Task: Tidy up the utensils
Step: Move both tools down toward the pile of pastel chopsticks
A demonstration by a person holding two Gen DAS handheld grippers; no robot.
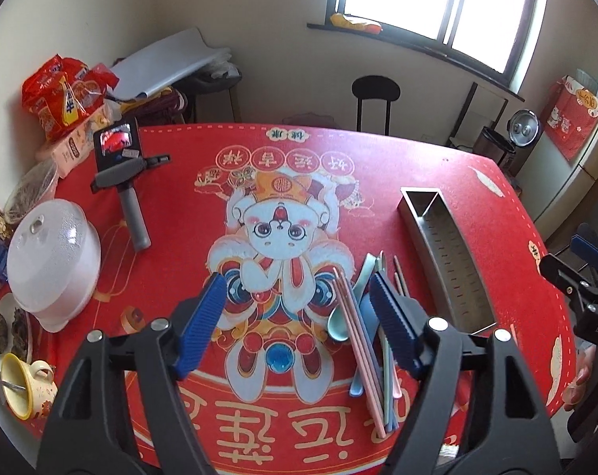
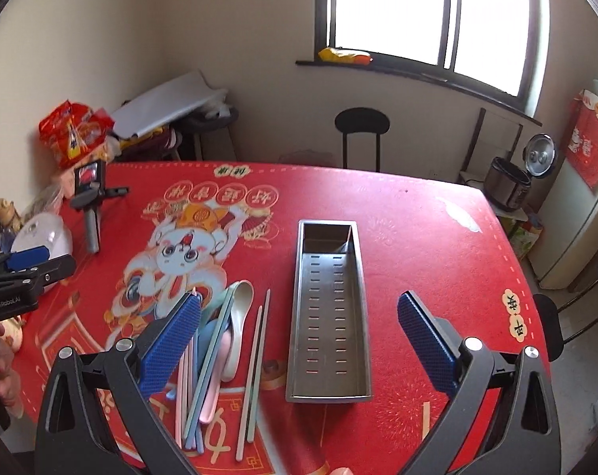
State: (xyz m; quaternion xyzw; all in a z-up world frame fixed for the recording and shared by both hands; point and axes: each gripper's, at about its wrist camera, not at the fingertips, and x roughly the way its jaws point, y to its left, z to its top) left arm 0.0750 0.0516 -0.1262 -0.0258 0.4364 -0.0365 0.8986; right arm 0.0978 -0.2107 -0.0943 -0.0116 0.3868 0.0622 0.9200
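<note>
My left gripper (image 1: 299, 324) and right gripper (image 2: 299, 340) look alike: black plastic arms with triangular cutouts, silver screws at the joints, and ribbed blue fingers (image 1: 390, 316).

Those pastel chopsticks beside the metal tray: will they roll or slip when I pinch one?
The chopsticks look thin, stiff and smooth, so probably light and slippery. They lie loose beside the spoons, so pinching one may nudge its neighbours sideways.
</note>
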